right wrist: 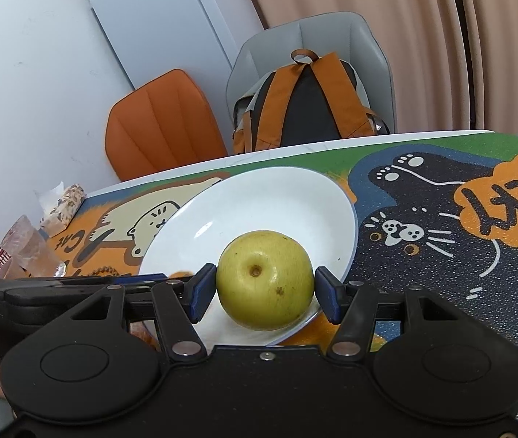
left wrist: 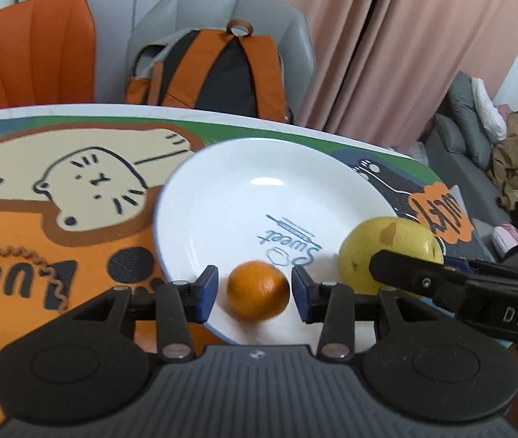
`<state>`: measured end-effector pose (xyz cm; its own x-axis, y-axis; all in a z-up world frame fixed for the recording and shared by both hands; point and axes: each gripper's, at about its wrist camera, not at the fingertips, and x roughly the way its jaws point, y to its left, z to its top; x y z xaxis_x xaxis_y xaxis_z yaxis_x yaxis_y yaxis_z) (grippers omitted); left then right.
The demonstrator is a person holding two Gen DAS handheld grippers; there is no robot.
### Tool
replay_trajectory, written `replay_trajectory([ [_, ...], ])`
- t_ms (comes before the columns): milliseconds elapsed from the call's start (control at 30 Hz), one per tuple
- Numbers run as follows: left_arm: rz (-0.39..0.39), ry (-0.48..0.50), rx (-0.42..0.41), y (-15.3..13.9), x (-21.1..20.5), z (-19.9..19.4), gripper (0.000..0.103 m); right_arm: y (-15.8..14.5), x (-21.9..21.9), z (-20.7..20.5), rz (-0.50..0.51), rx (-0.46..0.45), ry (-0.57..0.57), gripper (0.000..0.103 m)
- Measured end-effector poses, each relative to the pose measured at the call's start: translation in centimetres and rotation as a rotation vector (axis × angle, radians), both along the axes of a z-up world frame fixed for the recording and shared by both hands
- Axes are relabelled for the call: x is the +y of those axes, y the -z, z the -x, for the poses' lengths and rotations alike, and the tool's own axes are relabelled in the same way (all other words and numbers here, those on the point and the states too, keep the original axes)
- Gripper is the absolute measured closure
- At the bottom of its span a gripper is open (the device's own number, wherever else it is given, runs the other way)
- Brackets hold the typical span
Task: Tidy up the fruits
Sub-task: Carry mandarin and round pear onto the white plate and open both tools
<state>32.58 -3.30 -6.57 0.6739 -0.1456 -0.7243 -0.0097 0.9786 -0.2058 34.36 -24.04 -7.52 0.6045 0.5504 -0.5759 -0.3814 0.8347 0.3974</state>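
Observation:
A white plate [left wrist: 222, 197] lies on the cat-print mat. A small orange [left wrist: 258, 290] rests on its near part, between the fingers of my left gripper [left wrist: 255, 294], which is open with a gap on each side of the orange. A yellow-green apple [right wrist: 265, 279] sits at the plate's [right wrist: 259, 200] near right edge, between the fingers of my right gripper [right wrist: 265, 292]. The left pad touches the apple and the right pad stands a little off it. The apple [left wrist: 386, 248] and the right gripper's finger show at the right of the left wrist view.
The mat [right wrist: 441, 255] covers a white table. An orange chair [left wrist: 33, 51] and a grey chair with an orange-black backpack [left wrist: 219, 69] stand behind it. Snack packets [right wrist: 62, 204] lie at the table's left. A sofa with clothes [left wrist: 496, 146] is at the right.

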Motion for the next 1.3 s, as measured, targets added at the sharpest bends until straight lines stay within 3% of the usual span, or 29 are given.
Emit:
replay_trajectory([
  [433, 0.007, -0.040, -0.048, -3.2, 2.2, 2.9, 0.060, 0.0, 1.9, 0.4, -0.006, 0.002, -0.014, 0.048],
  [633, 0.008, -0.084, -0.057, -3.9, 3.7, 4.4, 0.054, -0.1, 3.0, 0.6, -0.001, -0.004, -0.029, 0.048],
  [900, -0.007, -0.147, -0.056, -4.4, 5.6, 6.7, 0.036, 0.6, 4.3, 0.6, 0.038, 0.010, -0.035, 0.047],
  [1000, -0.015, -0.161, -0.058, -4.4, 6.2, 7.5, 0.033, 0.7, 4.5, 1.0, 0.059, 0.028, -0.033, 0.047],
  [1300, -0.020, -0.189, -0.070, -4.9, 7.0, 10.0, 0.031, -1.9, 3.6, 3.3, 0.050, -0.032, -0.011, 0.049],
])
